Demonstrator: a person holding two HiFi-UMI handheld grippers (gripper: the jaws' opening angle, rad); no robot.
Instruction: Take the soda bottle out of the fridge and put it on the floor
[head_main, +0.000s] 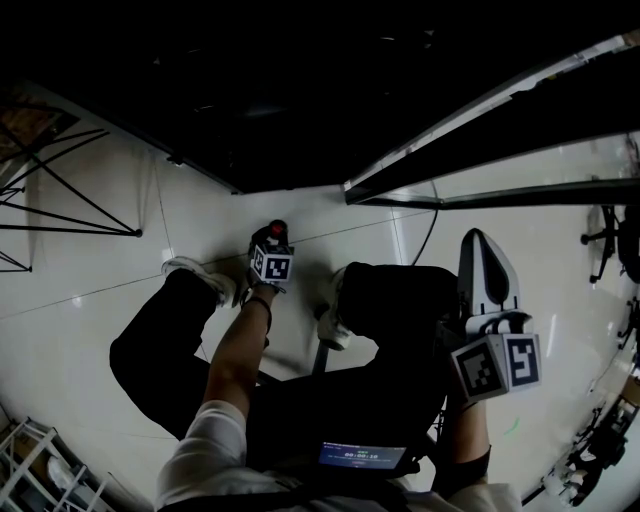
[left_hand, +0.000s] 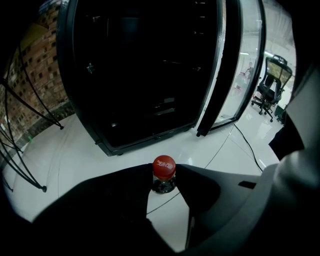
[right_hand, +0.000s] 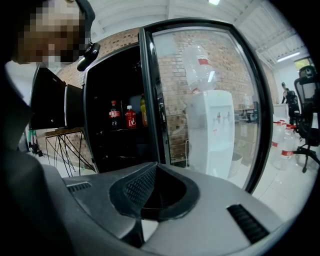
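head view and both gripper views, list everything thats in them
soda bottle: one, red cap, dark drink, neck between the left tongs
fridge: one, black, open
glass door: one, black-framed, swung open at right
shelf bottles: three, dark, red and yellow, inside the fridge
water dispenser: one, white, behind the glass door
office chair: one, black, far right
wire stand: one, black, left of the fridge
floor: one, white, glossy
left tongs: one, dark, closed on the soda bottle
right tongs: one, grey, shut and empty
shoes: two, white, on the floor
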